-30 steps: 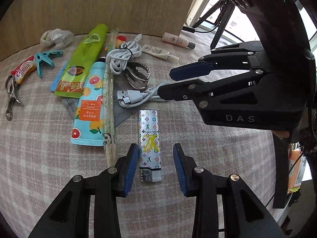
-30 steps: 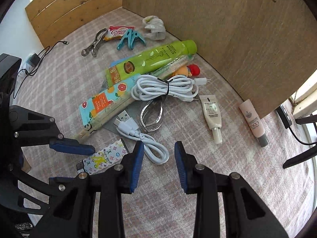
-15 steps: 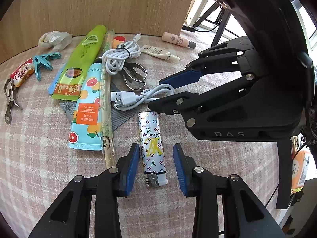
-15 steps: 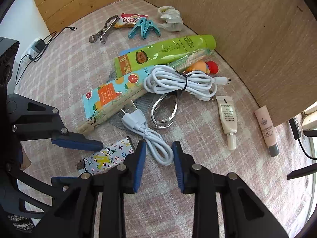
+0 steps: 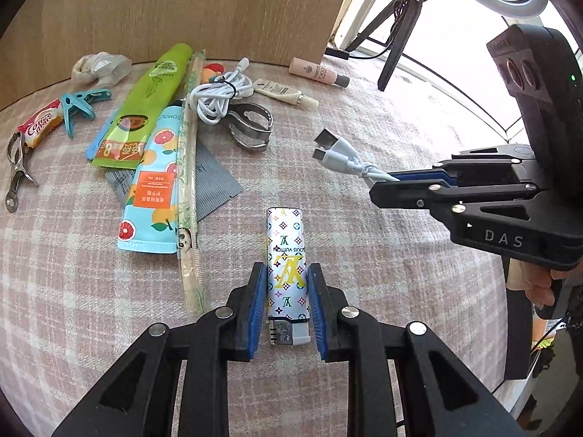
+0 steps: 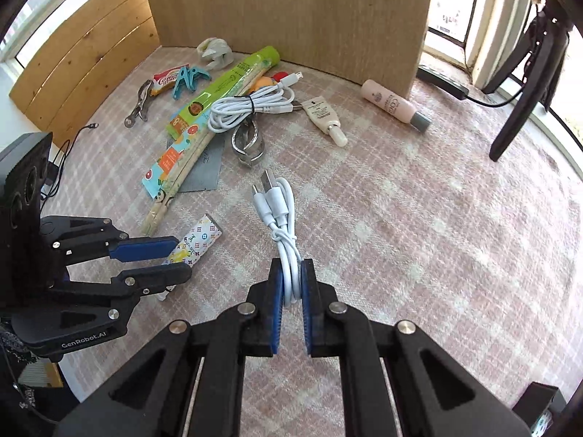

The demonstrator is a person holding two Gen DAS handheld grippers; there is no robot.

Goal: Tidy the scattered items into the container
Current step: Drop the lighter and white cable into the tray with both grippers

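Note:
My left gripper [image 5: 286, 304] is shut on a patterned lighter [image 5: 287, 266], which also shows in the right wrist view [image 6: 195, 242]. My right gripper [image 6: 290, 284] is shut on a short white USB cable [image 6: 280, 218] and holds it above the table; the cable's plugs stick out in the left wrist view [image 5: 335, 154]. Scattered items lie behind: a green tube [image 5: 145, 109], an orange-print tube [image 5: 153, 189], a coiled white cable [image 5: 222, 98], a metal clip [image 5: 251, 127]. No container is clearly in view.
A wooden board [image 6: 291, 11] stands at the back. Also on the checked cloth [image 6: 419, 218]: a cream tube [image 6: 324, 118], a pink bottle [image 6: 393, 105], a teal peg [image 6: 187, 76], nail clippers [image 6: 140, 105], a snack packet [image 5: 40, 127], a wrapped toothbrush [image 5: 189, 182]. A tripod leg [image 6: 521, 109] stands right.
Both grippers have closed: the left on the lighter, the right on the short white cable. The right gripper has lifted the cable and drawn it away from the pile.

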